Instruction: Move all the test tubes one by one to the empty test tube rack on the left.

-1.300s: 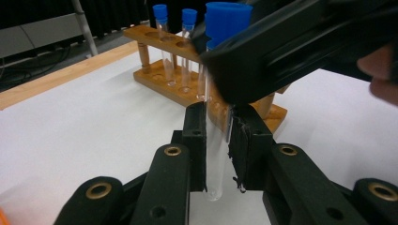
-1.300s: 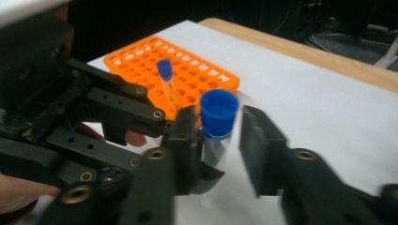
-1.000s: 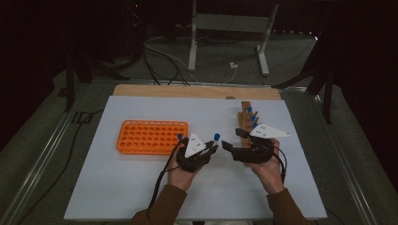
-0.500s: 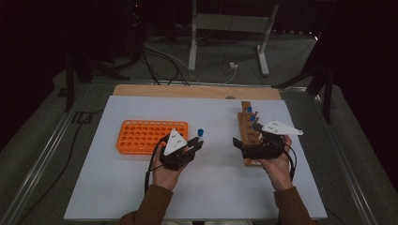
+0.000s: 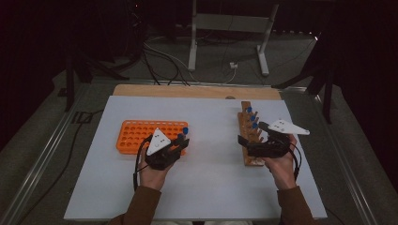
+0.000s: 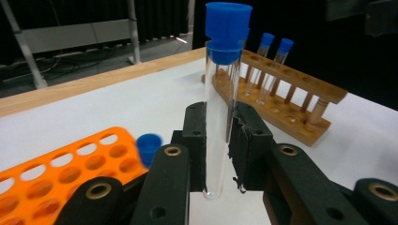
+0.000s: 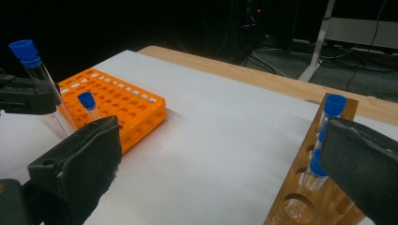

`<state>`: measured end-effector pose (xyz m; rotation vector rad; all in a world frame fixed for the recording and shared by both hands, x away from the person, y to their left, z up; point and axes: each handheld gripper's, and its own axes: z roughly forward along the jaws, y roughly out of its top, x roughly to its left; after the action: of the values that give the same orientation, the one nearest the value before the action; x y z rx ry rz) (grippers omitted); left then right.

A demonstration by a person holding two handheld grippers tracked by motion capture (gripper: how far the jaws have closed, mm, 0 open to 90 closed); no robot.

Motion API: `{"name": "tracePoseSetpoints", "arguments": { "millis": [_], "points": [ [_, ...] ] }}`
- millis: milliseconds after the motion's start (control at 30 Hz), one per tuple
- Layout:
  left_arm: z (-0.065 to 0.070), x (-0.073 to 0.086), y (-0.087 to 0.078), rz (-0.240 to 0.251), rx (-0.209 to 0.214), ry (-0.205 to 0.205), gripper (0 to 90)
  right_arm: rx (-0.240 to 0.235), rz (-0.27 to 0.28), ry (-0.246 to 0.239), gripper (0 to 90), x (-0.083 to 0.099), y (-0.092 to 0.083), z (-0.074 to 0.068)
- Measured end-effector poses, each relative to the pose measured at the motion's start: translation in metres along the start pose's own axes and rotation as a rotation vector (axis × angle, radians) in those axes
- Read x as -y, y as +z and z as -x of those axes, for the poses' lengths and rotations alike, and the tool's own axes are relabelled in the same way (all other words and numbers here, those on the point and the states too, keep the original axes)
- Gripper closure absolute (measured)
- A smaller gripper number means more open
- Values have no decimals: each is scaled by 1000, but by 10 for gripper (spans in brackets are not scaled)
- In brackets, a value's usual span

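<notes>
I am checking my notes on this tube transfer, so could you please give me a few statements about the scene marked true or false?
1. The left gripper is shut on a blue-capped test tube. True.
2. The right gripper holds a tube. False: its jaws stand wide open with nothing between them.
3. One blue-capped tube already stands in the orange rack. True.
4. The wooden rack is empty. False: several blue-capped tubes stand in it.
5. The held tube lies flat on the table. False: it is upright, clamped near its bottom.
</notes>
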<state>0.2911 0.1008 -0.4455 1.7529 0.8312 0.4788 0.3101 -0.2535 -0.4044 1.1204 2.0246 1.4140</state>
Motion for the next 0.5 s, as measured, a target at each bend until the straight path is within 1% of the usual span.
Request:
{"name": "tracePoseSetpoints", "arguments": {
  "millis": [267,333,500],
  "points": [
    [-15,3,-3,3,-36,0,779,5,5,6,0,0,-2,3],
    [-18,4,-3,-1,-51,9,779,4,5,7,0,0,-3,3],
    [-27,7,-2,4,-88,8,779,3,15,14,0,-1,-5,5]
  ]
}}
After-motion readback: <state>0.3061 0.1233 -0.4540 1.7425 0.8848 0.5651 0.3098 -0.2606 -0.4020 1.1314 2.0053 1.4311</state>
